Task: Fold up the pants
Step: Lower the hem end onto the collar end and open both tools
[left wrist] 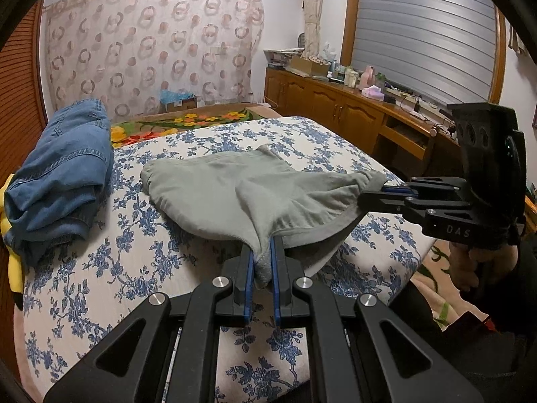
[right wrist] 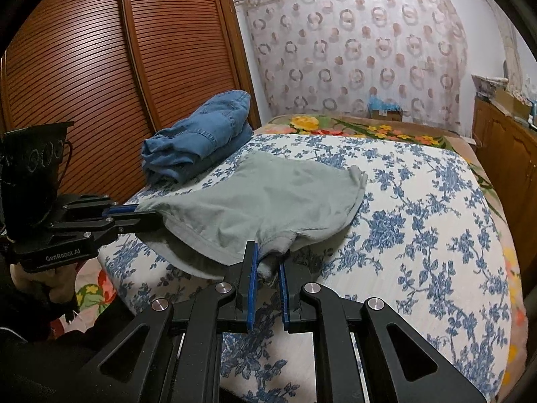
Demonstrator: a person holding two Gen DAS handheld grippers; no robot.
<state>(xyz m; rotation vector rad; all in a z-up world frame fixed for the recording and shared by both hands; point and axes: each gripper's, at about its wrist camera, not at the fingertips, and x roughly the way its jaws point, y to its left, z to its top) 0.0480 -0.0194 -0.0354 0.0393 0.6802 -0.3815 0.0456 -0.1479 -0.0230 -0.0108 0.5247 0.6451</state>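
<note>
Grey-green shorts (left wrist: pixel 235 188) lie spread on the bed, their near edge lifted off the blue-flowered sheet (left wrist: pixel 100 268). My left gripper (left wrist: pixel 262 258) is shut on one near corner of the shorts. My right gripper (right wrist: pixel 268 265) is shut on the other near corner of the shorts (right wrist: pixel 268 198). In the left wrist view the right gripper (left wrist: pixel 386 189) comes in from the right. In the right wrist view the left gripper (right wrist: pixel 141 213) comes in from the left.
A pile of blue denim clothes (left wrist: pixel 63 174) lies on the bed's far left, also in the right wrist view (right wrist: pixel 201 134). A slatted wooden wardrobe (right wrist: pixel 100 67) stands to the left. A wooden cabinet (left wrist: pixel 335 104) with clutter stands to the right.
</note>
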